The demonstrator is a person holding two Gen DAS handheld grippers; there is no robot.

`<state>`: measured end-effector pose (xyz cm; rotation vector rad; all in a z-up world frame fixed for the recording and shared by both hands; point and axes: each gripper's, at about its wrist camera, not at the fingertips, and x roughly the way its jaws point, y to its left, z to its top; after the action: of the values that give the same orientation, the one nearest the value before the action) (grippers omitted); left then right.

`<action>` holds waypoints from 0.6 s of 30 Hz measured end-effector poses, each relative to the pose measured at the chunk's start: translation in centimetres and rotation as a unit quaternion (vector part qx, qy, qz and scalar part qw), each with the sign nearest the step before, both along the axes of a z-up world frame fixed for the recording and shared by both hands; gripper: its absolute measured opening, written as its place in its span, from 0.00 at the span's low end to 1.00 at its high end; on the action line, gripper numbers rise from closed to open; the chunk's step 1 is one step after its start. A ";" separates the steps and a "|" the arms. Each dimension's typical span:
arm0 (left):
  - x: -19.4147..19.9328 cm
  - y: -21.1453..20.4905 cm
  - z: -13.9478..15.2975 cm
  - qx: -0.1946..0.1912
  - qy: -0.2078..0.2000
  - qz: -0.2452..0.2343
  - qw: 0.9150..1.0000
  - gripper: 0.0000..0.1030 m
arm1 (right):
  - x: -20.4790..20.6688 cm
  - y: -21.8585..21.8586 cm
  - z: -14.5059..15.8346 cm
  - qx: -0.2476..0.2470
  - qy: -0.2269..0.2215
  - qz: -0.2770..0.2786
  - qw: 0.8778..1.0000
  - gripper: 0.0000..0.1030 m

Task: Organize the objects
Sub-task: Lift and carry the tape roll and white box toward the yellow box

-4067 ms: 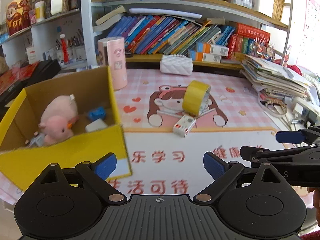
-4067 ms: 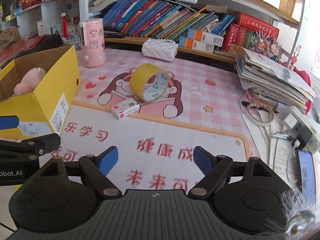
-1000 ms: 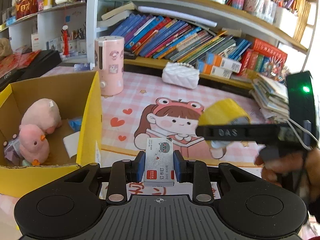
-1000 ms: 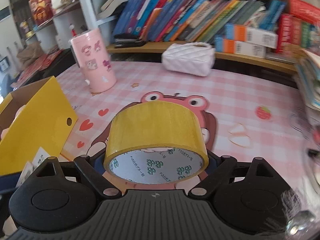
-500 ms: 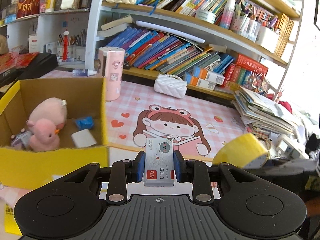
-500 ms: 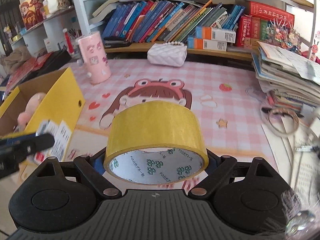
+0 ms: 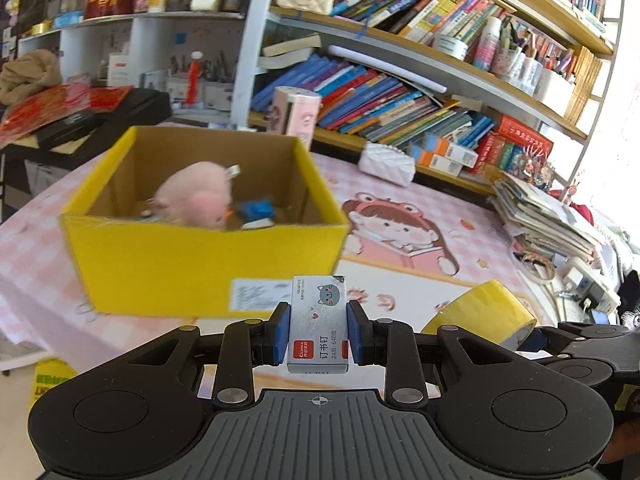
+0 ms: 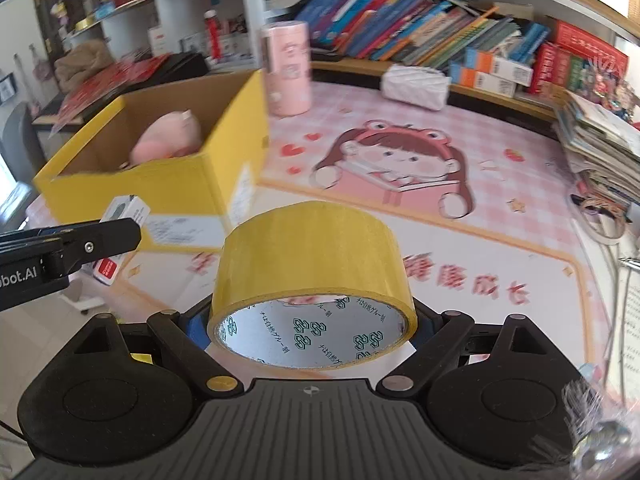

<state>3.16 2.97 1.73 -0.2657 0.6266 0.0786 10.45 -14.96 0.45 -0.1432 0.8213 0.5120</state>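
Behind, cardboard box (image 7: 200,256); claws pinch glossy tape roll (image 8: 310,256), staple carton (image 7: 318,320).

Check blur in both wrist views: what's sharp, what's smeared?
Left wrist view: staple box clamped in the left gripper is sharp with legible print; yellow box and its label are motion-smeared. Right wrist view: tape roll held by the right gripper is crisp; pink cup and mat lettering are blurred.
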 end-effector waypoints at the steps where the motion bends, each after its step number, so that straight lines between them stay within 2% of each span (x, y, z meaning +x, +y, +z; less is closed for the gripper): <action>1: -0.5 0.4 0.0 0.001 0.001 0.001 1.000 0.27 | -0.5 0.6 0.0 0.000 0.001 0.004 1.000 0.87; 18: -5.9 4.7 0.8 0.020 -0.012 0.004 1.000 0.27 | -6.2 5.4 -0.1 0.016 0.003 0.004 1.000 0.87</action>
<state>-2.73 7.71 2.53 -0.2297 0.5989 0.0955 4.28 -9.58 0.34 -0.1161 0.8174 0.5338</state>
